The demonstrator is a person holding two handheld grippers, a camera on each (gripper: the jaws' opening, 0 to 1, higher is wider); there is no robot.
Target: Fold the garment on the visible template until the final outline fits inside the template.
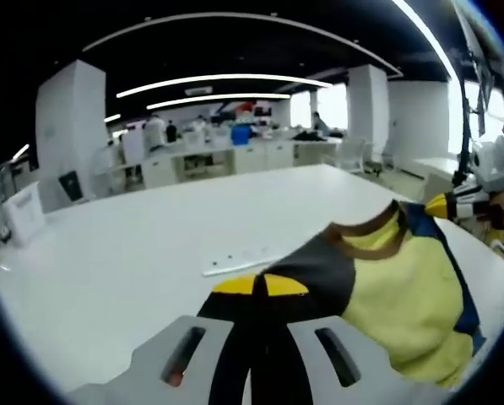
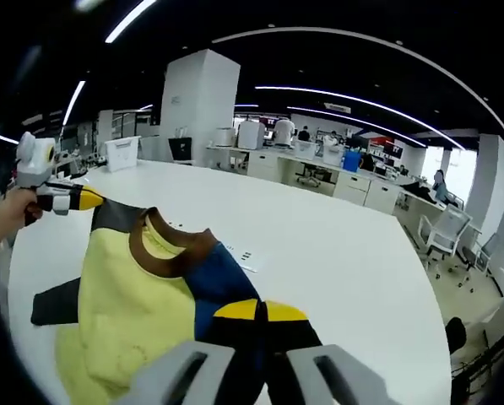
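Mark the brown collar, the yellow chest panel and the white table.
brown collar (image 2: 154, 263), right gripper view, front curve of the neckline.
yellow chest panel (image 1: 403, 299), left gripper view, middle of the yellow fabric.
white table (image 2: 336, 253), right gripper view, bare top.

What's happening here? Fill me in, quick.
A person is holding up a yellow sweatshirt over a white table, one gripper at each shoulder. The left gripper is shut on the dark grey shoulder, the right gripper on the blue one. The garment hangs spread between them, brown collar up. It is not yet folded.
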